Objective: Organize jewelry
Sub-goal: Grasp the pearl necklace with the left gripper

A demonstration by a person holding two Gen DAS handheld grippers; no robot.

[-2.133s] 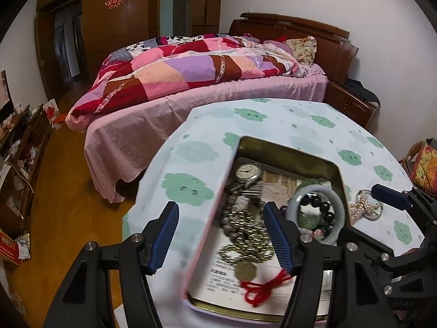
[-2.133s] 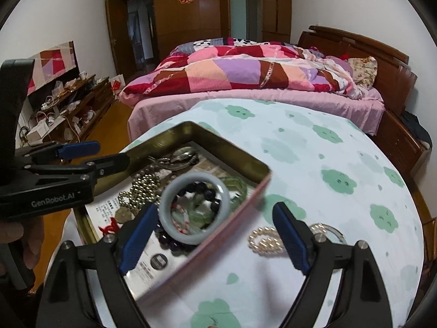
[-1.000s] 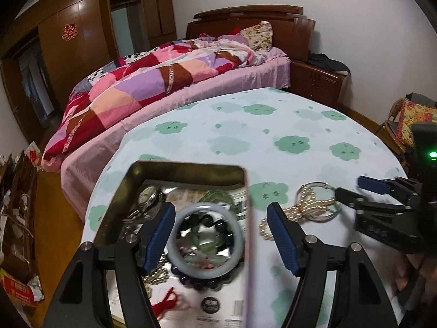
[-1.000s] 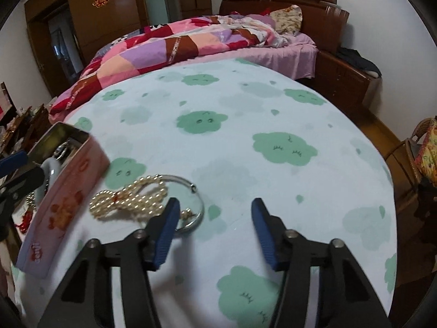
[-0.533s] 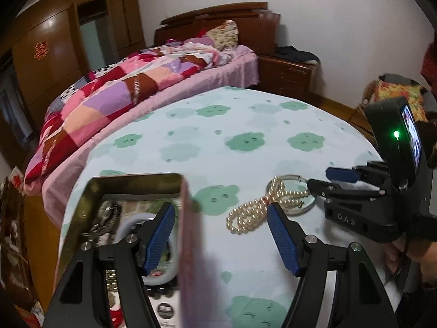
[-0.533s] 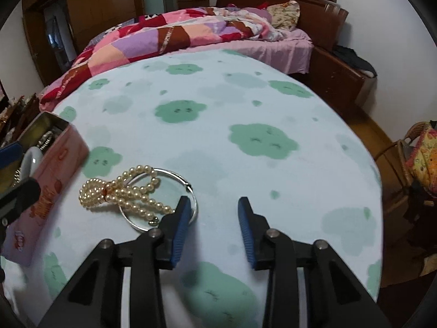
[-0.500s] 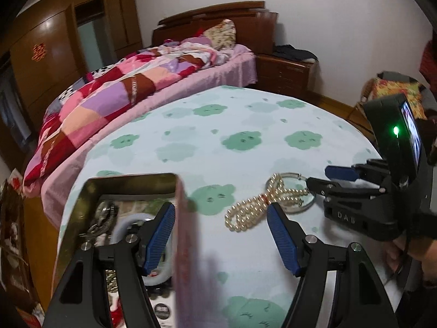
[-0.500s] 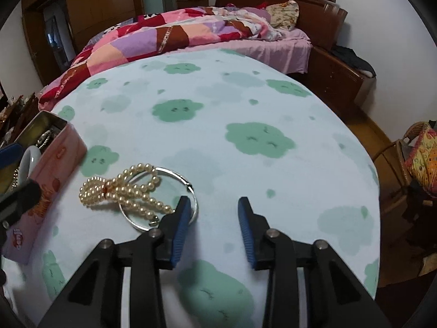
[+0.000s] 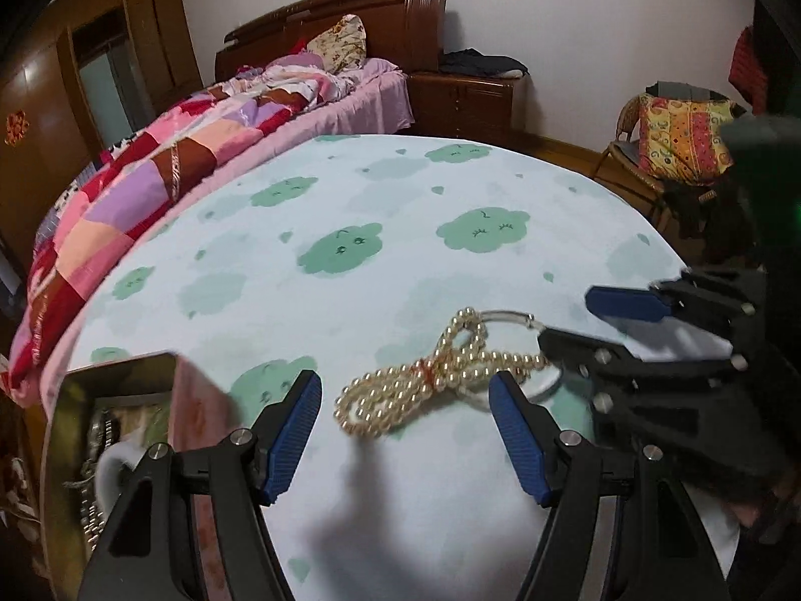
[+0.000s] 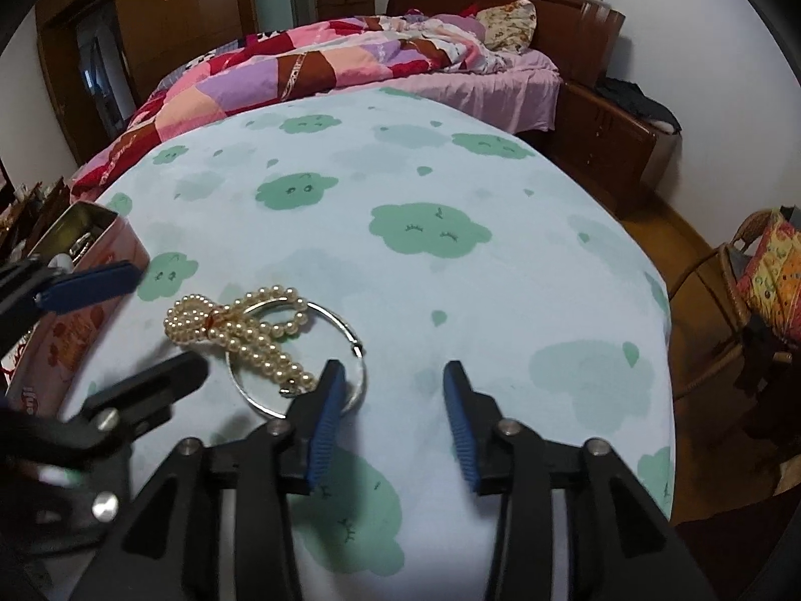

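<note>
Dim indoor light, soft shadows on the tablecloth (image 9: 400, 260), motion blur at left, strong fisheye bending, dark corners

Home bedroom: bed (image 10: 380, 57) w/ quilt, wooden wardrobe (image 10: 165, 15).

One pearl string (image 10: 240, 330), one metal bangle (image 10: 345, 335) and one tin (image 10: 75, 310) on the worktop (image 10: 500, 300); two tools, left (image 9: 405, 425), right (image 10: 395, 395).

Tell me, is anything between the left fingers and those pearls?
Nothing visible. The pearls lie on bare cloth just ahead of the open left gripper. The right gripper sits beside them, not between, and the tin is off to the side.
</note>
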